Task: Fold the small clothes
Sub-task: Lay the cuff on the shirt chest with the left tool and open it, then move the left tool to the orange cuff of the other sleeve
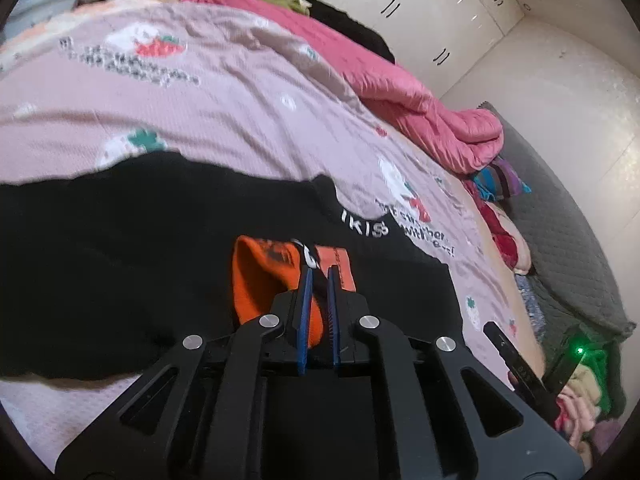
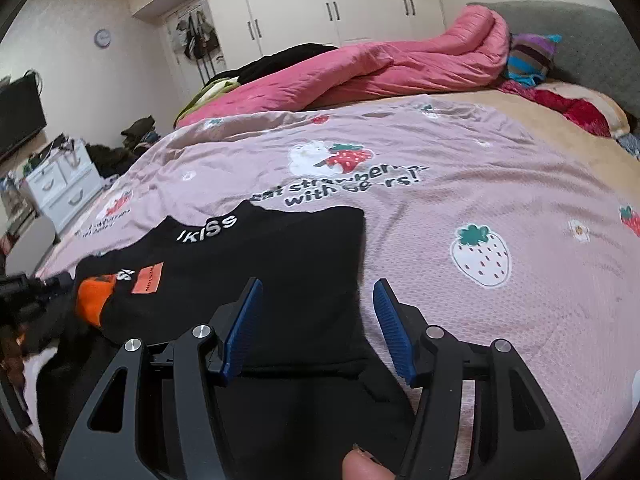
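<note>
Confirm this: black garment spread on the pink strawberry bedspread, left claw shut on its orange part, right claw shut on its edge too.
Not quite. The right wrist view shows the right claw open, straddling the black garment's edge. The left claw is shut on the orange part, on the bedspread.

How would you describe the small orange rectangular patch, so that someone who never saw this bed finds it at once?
Start from the pink strawberry-print bedsheet and find the black garment lying flat on it. The orange patch sits on the garment below the white lettering. Unlike the rumpled orange fabric beside it, it is a flat, sharp-edged rectangle.
</note>
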A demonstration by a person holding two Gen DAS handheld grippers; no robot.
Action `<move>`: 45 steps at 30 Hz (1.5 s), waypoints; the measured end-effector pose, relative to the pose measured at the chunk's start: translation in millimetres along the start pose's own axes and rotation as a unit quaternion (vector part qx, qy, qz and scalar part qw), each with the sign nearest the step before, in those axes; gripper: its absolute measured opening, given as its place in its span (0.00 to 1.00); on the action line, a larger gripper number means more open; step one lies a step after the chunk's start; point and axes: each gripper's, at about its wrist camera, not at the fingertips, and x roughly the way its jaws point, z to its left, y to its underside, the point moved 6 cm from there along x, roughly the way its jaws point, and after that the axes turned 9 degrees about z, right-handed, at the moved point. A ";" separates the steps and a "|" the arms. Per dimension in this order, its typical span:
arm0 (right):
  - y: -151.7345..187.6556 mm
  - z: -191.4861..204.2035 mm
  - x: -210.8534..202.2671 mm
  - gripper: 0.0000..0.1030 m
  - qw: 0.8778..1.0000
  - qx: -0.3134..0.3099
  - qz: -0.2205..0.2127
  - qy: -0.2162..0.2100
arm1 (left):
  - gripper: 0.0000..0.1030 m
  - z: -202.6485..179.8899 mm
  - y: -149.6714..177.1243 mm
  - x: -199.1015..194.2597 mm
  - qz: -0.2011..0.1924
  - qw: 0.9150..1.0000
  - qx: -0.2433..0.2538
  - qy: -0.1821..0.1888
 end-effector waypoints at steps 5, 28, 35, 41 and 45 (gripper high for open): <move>1.5 20.5 3.6 0.55 1.000 -0.030 0.006 -0.006 | 0.14 -17.7 2.7 3.8 0.005 1.000 0.030 -0.003; 31.0 34.9 54.0 0.65 0.991 -0.044 0.125 -0.002 | 0.26 9.3 33.2 60.2 0.095 0.994 0.026 -0.053; 27.5 42.1 40.6 0.78 0.994 -0.046 0.101 -0.012 | 0.32 4.0 32.2 56.4 0.095 0.994 0.025 -0.050; 25.7 49.0 34.4 0.88 0.995 -0.050 0.087 -0.016 | 0.39 1.9 33.0 50.2 0.090 0.994 0.034 -0.056; 22.7 49.2 28.8 0.93 0.996 -0.041 0.073 -0.016 | 0.54 1.0 31.4 43.9 0.082 0.994 0.041 -0.065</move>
